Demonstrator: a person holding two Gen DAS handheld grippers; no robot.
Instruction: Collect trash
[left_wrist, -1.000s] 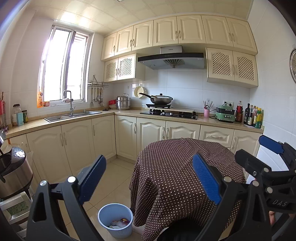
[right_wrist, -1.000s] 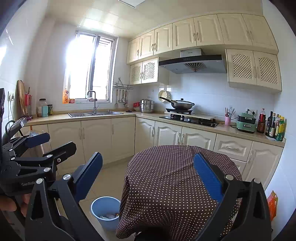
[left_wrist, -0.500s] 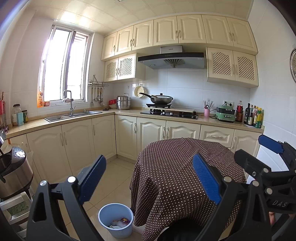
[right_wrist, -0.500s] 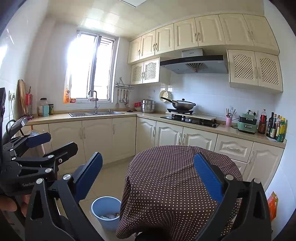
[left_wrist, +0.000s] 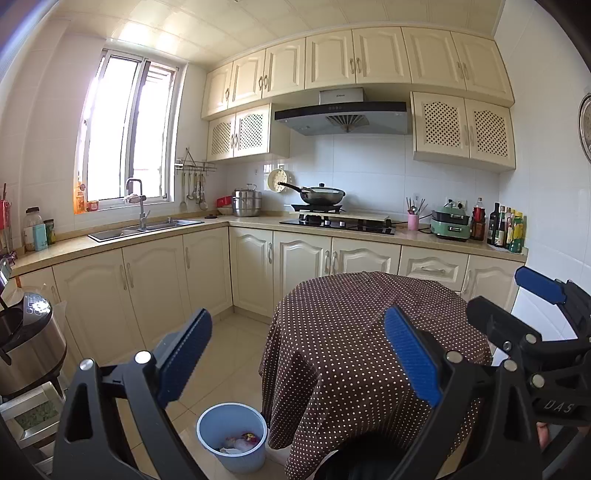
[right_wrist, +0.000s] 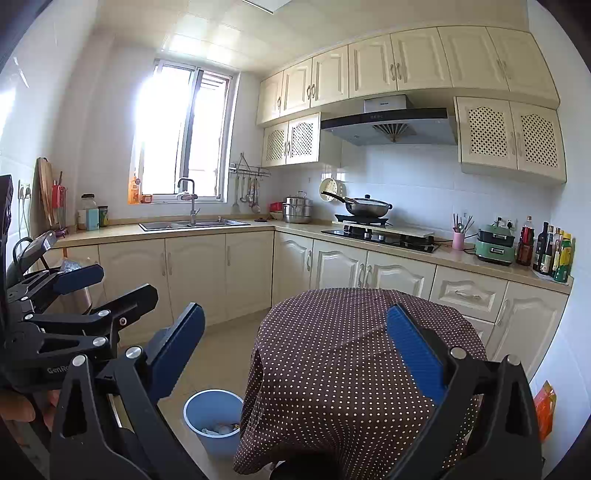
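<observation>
Both the left gripper and right gripper are wide open, holding nothing; the bin sits low-left of them, half under the tablecloth, so I'd guess a drop could snag.

A matt brown cloth with white dots drapes over the round bench, and beside it on the glossy tiled floor stands a smooth blue plastic bin holding crumpled wrappers. Behind the bench, a shiny metal wok sits on a glossy black hob. Each matt black plastic claw carries ribbed blue pads.
</observation>
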